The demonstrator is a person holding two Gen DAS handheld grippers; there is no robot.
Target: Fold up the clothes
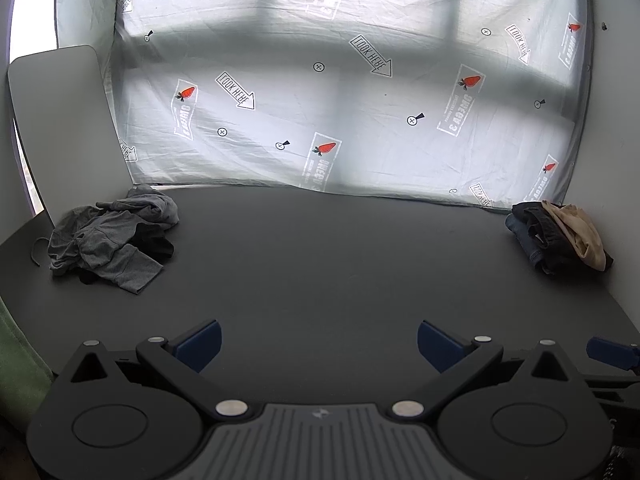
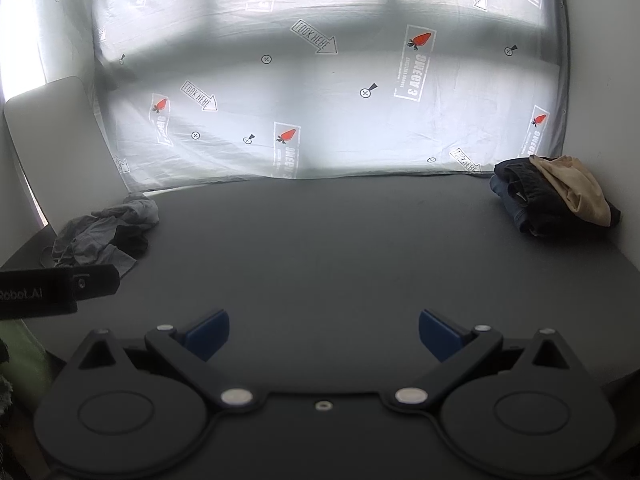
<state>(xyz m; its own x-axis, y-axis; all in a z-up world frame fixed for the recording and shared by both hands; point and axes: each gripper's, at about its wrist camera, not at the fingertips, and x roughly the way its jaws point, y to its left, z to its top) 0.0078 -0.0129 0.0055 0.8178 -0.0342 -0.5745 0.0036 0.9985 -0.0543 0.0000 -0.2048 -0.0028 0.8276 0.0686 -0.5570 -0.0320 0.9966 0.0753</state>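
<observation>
A crumpled heap of grey and black clothes (image 1: 114, 236) (image 2: 106, 234) lies at the far left of the dark table (image 1: 320, 264) (image 2: 320, 248). At the far right sits a stack of folded garments (image 1: 558, 236) (image 2: 554, 196), dark ones with a tan piece on top. My left gripper (image 1: 319, 344) hovers low over the table's near edge, open, nothing between its blue pads. My right gripper (image 2: 324, 334) is likewise open and empty beside it. Both piles are well ahead of the fingers.
A printed white sheet (image 1: 320, 92) (image 2: 320, 92) hangs behind the table. A grey board (image 1: 60, 120) leans at the back left. Green fabric (image 1: 18, 364) shows at the left edge. The left gripper's body (image 2: 56, 286) appears at the right wrist view's left.
</observation>
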